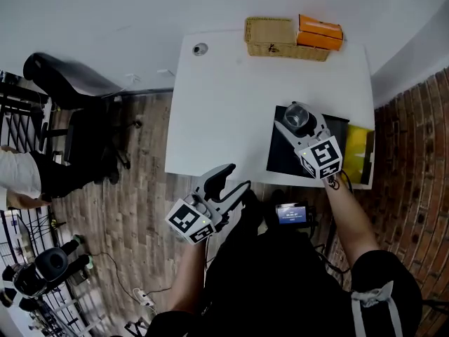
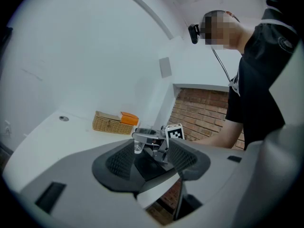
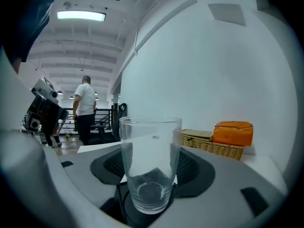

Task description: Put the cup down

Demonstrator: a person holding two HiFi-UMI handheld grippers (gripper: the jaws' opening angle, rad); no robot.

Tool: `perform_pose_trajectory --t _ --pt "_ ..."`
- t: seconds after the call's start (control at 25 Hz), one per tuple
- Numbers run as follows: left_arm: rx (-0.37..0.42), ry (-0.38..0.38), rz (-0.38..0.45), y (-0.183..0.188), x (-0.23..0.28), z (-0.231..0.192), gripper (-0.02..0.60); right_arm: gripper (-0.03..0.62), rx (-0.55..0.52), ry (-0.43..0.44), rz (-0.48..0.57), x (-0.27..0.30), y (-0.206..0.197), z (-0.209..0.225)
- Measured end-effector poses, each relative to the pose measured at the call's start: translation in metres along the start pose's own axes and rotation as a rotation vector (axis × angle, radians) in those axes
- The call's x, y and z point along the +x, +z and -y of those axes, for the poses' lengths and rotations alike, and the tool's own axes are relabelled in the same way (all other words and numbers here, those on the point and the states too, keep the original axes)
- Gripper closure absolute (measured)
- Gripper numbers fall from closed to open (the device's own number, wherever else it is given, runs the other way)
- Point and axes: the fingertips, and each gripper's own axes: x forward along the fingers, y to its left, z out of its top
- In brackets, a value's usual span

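A clear glass cup [image 1: 297,116] stands upright between the jaws of my right gripper [image 1: 300,123], over a black mat [image 1: 286,159] at the right side of the white table [image 1: 224,104]. In the right gripper view the cup [image 3: 151,160] fills the gap of the right gripper [image 3: 151,177], which is shut on it. My left gripper [image 1: 237,179] hangs off the table's near edge, open and holding nothing. The left gripper view looks through the open left gripper [image 2: 152,160] at the cup [image 2: 138,146] farther off.
A wicker basket [image 1: 270,37] with an orange box [image 1: 319,32] beside it sits at the table's far edge. A yellow sheet [image 1: 359,153] lies right of the mat. A black chair [image 1: 70,83] and a person [image 1: 21,177] are on the left.
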Motion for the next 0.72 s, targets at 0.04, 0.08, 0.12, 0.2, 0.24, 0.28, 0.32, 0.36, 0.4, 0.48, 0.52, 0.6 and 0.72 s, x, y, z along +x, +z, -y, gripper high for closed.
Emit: perform_pose_trajectory --t 0.04,0.08,0.12,0.2,0.24,0.28,0.32,0.36,0.4,0.48,0.52,0.6,0.72 --pt "0.0 0.0 0.0 0.0 0.0 0.0 0.351 0.31 -0.001 -0.005 0.004 0.0 0.0 0.0" --pt "0.001 0.0 0.0 0.0 0.0 0.0 0.351 0.31 -0.003 -0.011 0.009 0.0 0.0 0.0" --pt "0.001 0.001 0.0 0.001 0.0 0.0 0.351 0.31 -0.005 -0.017 0.013 0.0 0.0 0.0" --pt "0.003 0.002 0.001 0.002 -0.001 0.0 0.351 0.31 -0.006 -0.025 0.02 0.0 0.001 0.0" --pt "0.003 0.003 0.001 0.002 -0.001 0.0 0.351 0.31 -0.006 -0.025 0.021 0.0 0.001 0.0" --pt "0.003 0.003 0.002 0.002 -0.001 0.0 0.351 0.31 -0.008 -0.022 0.017 0.001 0.0 -0.001" --pt "0.002 0.003 0.004 0.003 -0.001 0.0 0.351 0.31 -0.009 -0.015 0.01 0.002 -0.002 -0.002" --pt "0.002 0.002 0.007 0.003 -0.001 0.0 0.351 0.309 -0.006 -0.007 0.003 0.002 -0.003 -0.004" --pt "0.0 0.0 0.011 0.004 -0.001 0.001 0.351 0.307 -0.002 -0.002 -0.002 0.002 -0.005 -0.004" --pt "-0.003 -0.002 0.016 0.004 -0.001 0.001 0.351 0.299 0.004 0.001 -0.017 0.002 -0.007 -0.005" --pt "-0.003 -0.002 0.016 0.004 -0.001 0.001 0.351 0.296 0.003 0.002 -0.027 0.001 -0.009 -0.005" --pt "0.0 -0.001 0.016 0.004 0.0 0.002 0.351 0.292 0.01 0.005 -0.041 -0.003 -0.011 -0.006" --pt "0.003 -0.003 0.022 0.005 -0.001 0.004 0.351 0.292 0.056 -0.001 -0.058 -0.012 -0.013 -0.004"
